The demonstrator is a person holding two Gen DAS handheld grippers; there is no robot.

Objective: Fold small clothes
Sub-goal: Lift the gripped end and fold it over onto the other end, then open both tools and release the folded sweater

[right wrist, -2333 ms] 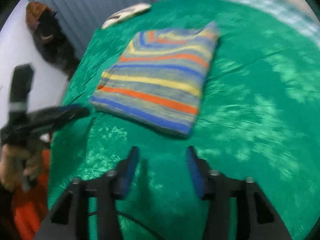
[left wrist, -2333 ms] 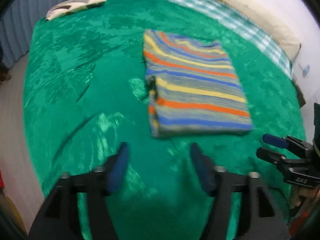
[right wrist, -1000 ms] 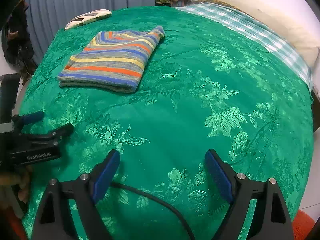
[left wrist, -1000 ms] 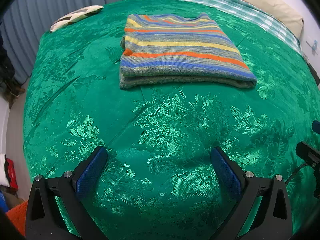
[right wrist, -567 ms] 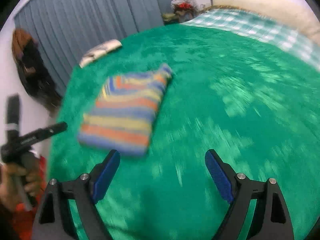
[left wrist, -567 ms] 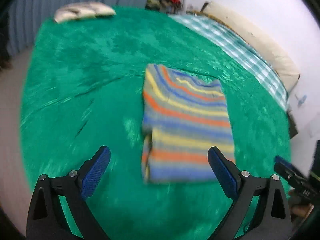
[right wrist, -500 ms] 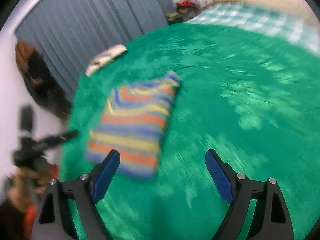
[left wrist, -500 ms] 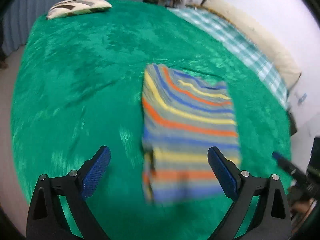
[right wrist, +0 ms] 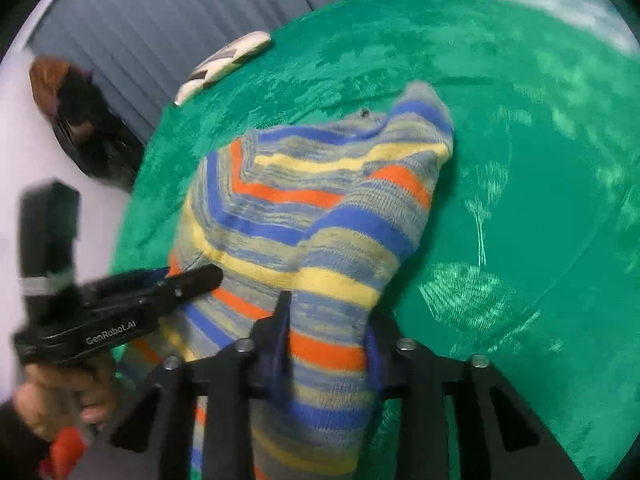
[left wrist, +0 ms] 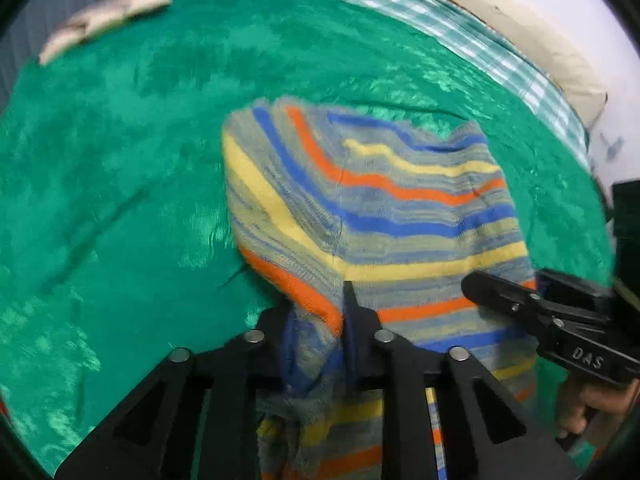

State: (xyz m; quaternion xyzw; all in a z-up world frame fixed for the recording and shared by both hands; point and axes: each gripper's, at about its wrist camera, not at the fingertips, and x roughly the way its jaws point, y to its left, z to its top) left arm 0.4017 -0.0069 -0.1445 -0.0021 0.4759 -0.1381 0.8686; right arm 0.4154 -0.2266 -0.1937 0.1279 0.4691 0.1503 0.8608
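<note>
A striped knit sweater in blue, orange, yellow and grey lies partly on the green bedspread, its near edge lifted. My left gripper is shut on the sweater's near left corner. My right gripper is shut on the sweater's near right corner. The right gripper also shows in the left wrist view at the right, and the left gripper shows in the right wrist view at the left. The sweater's far edge rests on the bedspread.
A small patterned cushion lies at the far left corner of the bed; it also shows in the right wrist view. A checked sheet and a cream pillow run along the far right. Grey curtains hang behind.
Both grippers were open above the folded sweater. Now both have closed on its near corners and the near edge is lifted off the bedspread.
</note>
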